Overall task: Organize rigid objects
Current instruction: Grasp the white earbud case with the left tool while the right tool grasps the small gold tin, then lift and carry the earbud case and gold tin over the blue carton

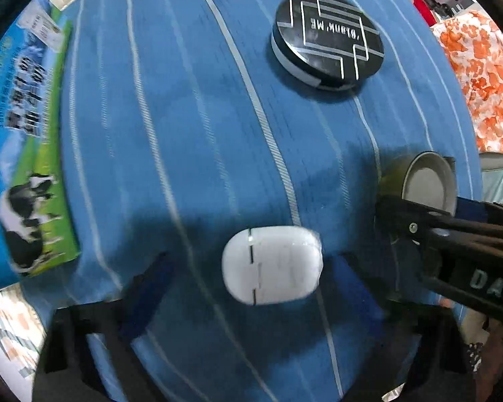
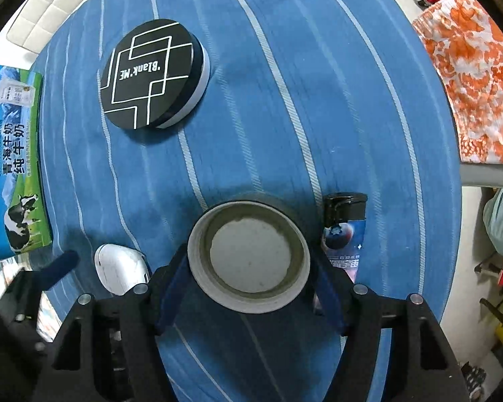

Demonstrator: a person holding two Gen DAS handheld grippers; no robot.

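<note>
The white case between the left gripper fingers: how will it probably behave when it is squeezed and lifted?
The white case looks like smooth, hard plastic, so it will likely stay stiff but could slip between the fingers of the open left gripper. Its rounded edges suggest it may twist or squirt out if gripped off-centre. It seems small and probably light. A visible seam hints at a lid that might open.

Bright even indoor light, soft shadows — left view motion-blurred, fisheye edges warped, dark corners.
</note>
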